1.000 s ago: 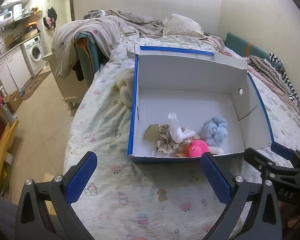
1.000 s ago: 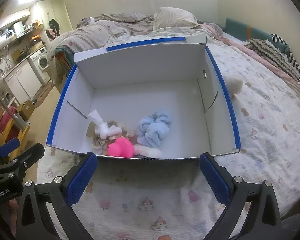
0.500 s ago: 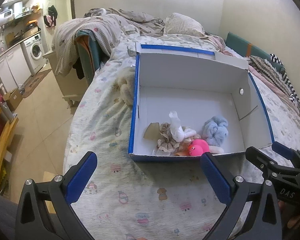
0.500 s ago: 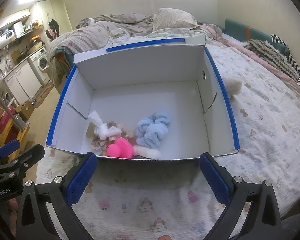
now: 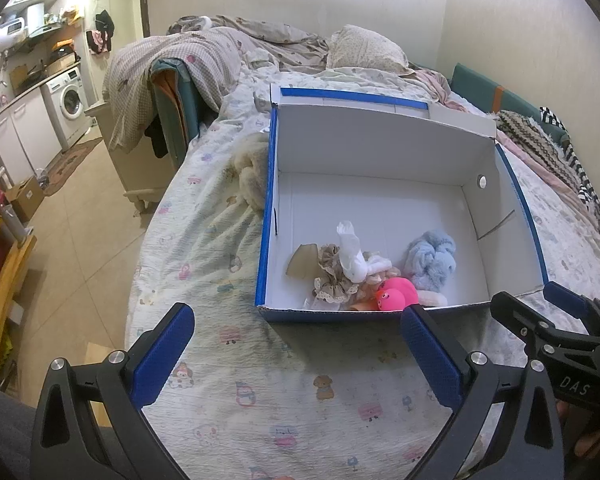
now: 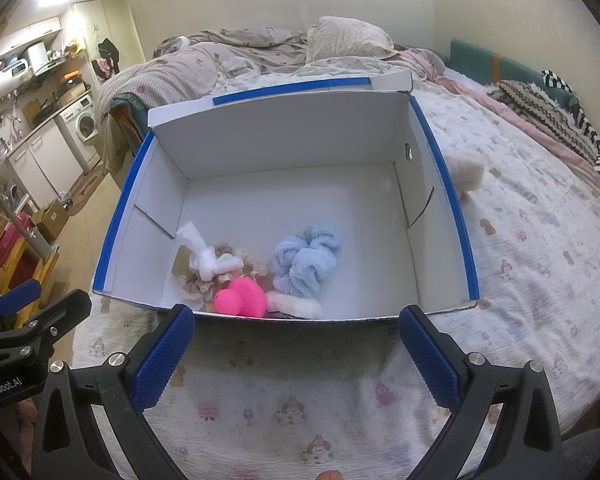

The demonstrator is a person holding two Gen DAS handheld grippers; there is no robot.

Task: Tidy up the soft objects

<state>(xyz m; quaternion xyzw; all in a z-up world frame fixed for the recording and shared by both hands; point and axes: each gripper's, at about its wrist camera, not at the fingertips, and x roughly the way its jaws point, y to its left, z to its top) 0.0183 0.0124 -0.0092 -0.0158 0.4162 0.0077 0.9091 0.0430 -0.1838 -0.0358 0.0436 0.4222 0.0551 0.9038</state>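
Bedroom shot: box (image 6: pixel 440 184) sits on the bed (image 6: pixel 540 248) at 12 o'clock from both our grippers.

We've got the left gripper (image 5: pixel 300 344) and right gripper (image 6: pixel 296 344) both spread wide, holding nothing, over the printed sheet just short of the box's near wall. Inside, bunched at the near wall: pink toy (image 6: pixel 242 298), blue fluffy thing (image 6: pixel 306 260), white cloth (image 6: pixel 202 254) on a frilly beige piece (image 5: pixel 332 276). Outside, one cream plush (image 5: pixel 254 176) touches the box at 9 o'clock, another (image 6: pixel 466 172) at 3 o'clock.
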